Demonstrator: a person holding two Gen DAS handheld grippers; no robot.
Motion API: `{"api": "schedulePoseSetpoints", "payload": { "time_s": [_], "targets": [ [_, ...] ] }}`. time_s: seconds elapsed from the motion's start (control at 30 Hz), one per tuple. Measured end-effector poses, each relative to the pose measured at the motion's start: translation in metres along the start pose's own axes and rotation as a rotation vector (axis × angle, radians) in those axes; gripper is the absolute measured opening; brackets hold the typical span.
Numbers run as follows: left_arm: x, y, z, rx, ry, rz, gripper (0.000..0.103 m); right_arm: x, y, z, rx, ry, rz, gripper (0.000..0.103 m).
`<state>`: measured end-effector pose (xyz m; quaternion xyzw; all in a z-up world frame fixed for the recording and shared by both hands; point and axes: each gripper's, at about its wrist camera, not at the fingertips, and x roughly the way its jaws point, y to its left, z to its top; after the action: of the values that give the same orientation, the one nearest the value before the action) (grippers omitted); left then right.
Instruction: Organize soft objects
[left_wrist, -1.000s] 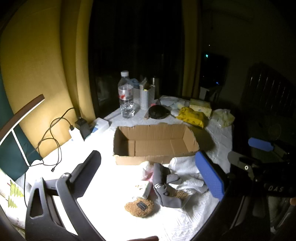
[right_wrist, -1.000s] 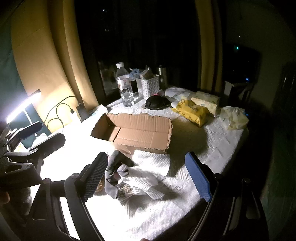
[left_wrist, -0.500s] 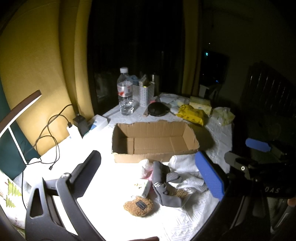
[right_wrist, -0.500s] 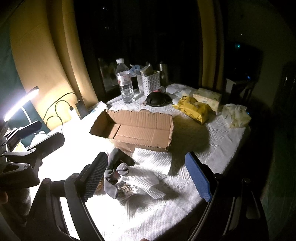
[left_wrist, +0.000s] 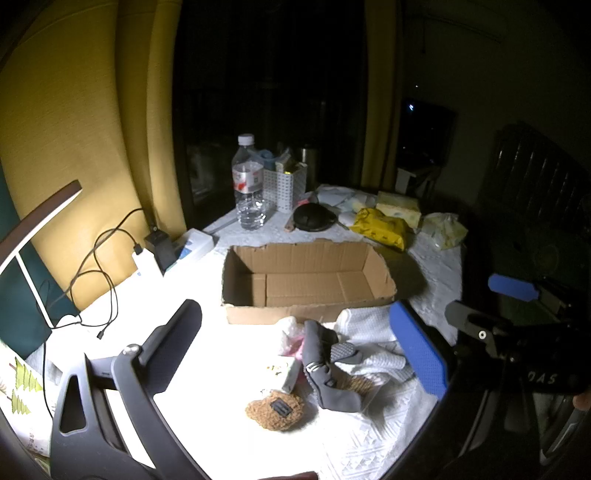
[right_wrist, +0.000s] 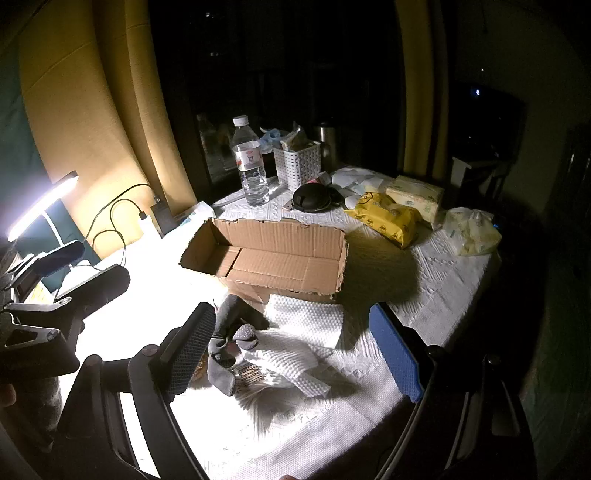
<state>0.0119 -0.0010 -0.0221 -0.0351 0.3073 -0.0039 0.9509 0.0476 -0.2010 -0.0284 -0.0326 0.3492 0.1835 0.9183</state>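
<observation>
- Soft objects are lying heaped just in front of the empty cardboard box (left_wrist: 306, 284): brown plush piece (left_wrist: 275, 408) leftmost, then grey sock (left_wrist: 325, 365), then white towels (right_wrist: 303, 325).
- You are holding the left gripper (left_wrist: 295, 354) released, jaws wide, grasping nothing, above the plush and sock.
- You are holding the right gripper (right_wrist: 291, 354) released too, empty, over the towels.
- You are risking pinching sock and towel together, since they are overlapping.
- You are also working in harsh lamp glare, which may be hiding edges.
</observation>
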Motion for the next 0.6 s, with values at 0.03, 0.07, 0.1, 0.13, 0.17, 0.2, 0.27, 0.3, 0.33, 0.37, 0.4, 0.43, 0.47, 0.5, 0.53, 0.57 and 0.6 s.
{"api": "schedulePoseSetpoints", "payload": {
  "time_s": [0.03, 0.07, 0.1, 0.13, 0.17, 0.2, 0.27, 0.3, 0.33, 0.37, 0.4, 0.43, 0.47, 0.5, 0.53, 0.57, 0.6],
  "targets": [
    [0.0, 0.0, 0.0, 0.0, 0.0, -0.001, 0.102, 0.0, 0.0, 0.0, 0.0, -0.001, 0.0, 0.088],
    [0.0, 0.0, 0.001, 0.0, 0.001, 0.001, 0.102, 0.001, 0.0, 0.0, -0.001, -0.001, 0.0, 0.088],
    [0.0, 0.0, 0.0, 0.001, 0.001, 0.0, 0.102, 0.0, 0.0, 0.0, 0.0, 0.0, 0.0, 0.088],
    [0.0, 0.0, 0.0, 0.0, 0.0, 0.0, 0.102, 0.0, 0.0, 0.0, 0.001, 0.0, 0.0, 0.088],
    [0.0, 0.0, 0.001, -0.002, 0.0, 0.0, 0.102, 0.001, 0.0, 0.0, 0.001, 0.0, 0.0, 0.088],
    [0.0, 0.0, 0.001, -0.002, 0.0, -0.001, 0.102, 0.0, 0.0, 0.001, 0.0, 0.001, -0.001, 0.088],
    [0.0, -0.002, 0.0, 0.0, -0.002, -0.004, 0.102, 0.001, 0.0, 0.0, 0.001, 0.001, 0.0, 0.088],
    [0.0, -0.006, 0.0, 0.004, -0.001, -0.007, 0.102, 0.0, 0.0, 0.0, 0.0, 0.001, -0.001, 0.088],
    [0.0, -0.008, -0.001, 0.007, -0.001, -0.011, 0.102, 0.001, 0.001, 0.0, 0.0, 0.001, 0.0, 0.088],
    [-0.001, -0.008, -0.001, 0.009, 0.0, -0.015, 0.102, 0.001, 0.001, 0.0, 0.0, 0.001, 0.0, 0.088],
    [-0.001, -0.009, -0.001, 0.011, 0.0, -0.017, 0.102, 0.0, 0.0, 0.0, -0.001, 0.0, 0.0, 0.088],
    [-0.001, -0.01, -0.001, 0.012, 0.0, -0.018, 0.102, 0.001, 0.0, 0.0, -0.001, 0.0, 0.0, 0.088],
    [-0.001, -0.011, -0.002, 0.013, 0.001, -0.016, 0.102, 0.001, 0.0, 0.0, -0.001, 0.001, 0.001, 0.088],
    [-0.001, -0.011, -0.002, 0.013, 0.001, -0.016, 0.102, 0.0, 0.0, 0.0, -0.001, 0.001, 0.0, 0.088],
    [-0.001, -0.011, -0.002, 0.011, 0.0, -0.018, 0.102, 0.0, 0.0, 0.0, -0.001, 0.001, -0.001, 0.088],
    [-0.001, -0.01, -0.002, 0.009, 0.001, -0.017, 0.102, 0.001, 0.0, 0.0, 0.0, 0.001, 0.0, 0.088],
    [-0.001, -0.009, -0.001, 0.008, 0.0, -0.015, 0.102, 0.001, 0.0, 0.0, 0.0, 0.001, 0.001, 0.088]
  ]
}}
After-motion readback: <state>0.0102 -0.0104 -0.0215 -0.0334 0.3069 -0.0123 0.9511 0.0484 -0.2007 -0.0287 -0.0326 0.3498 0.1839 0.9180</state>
